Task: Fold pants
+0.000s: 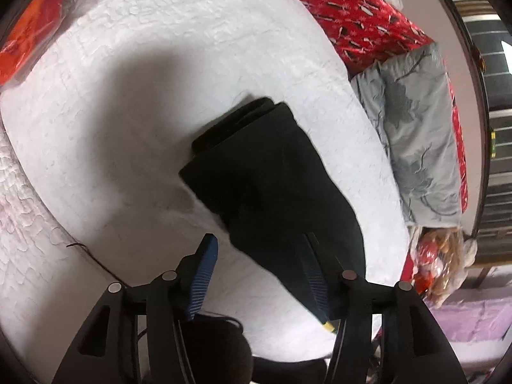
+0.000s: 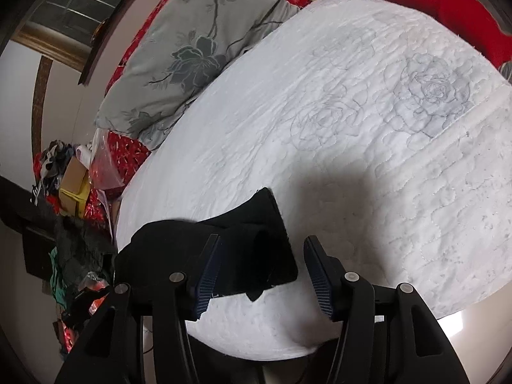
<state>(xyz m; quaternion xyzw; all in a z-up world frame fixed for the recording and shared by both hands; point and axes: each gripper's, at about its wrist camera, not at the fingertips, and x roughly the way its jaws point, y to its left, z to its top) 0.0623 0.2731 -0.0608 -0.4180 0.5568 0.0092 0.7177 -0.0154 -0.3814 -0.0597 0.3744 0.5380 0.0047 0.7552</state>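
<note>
Pants, black and folded into a thick bundle, lie on the white bed, in the middle of the left view and at the lower left of the right view. The left claw is spread wide, with one blue finger over the pants. The right claw is spread wide too, above the bundle's edge. A gray flowered pillow sits at the upper left there.

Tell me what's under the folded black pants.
The black pants lie on the white quilted bed cover, which shows all around them. Whatever sits directly beneath the bundle is covered. Both grippers, left and right, are open.
</note>
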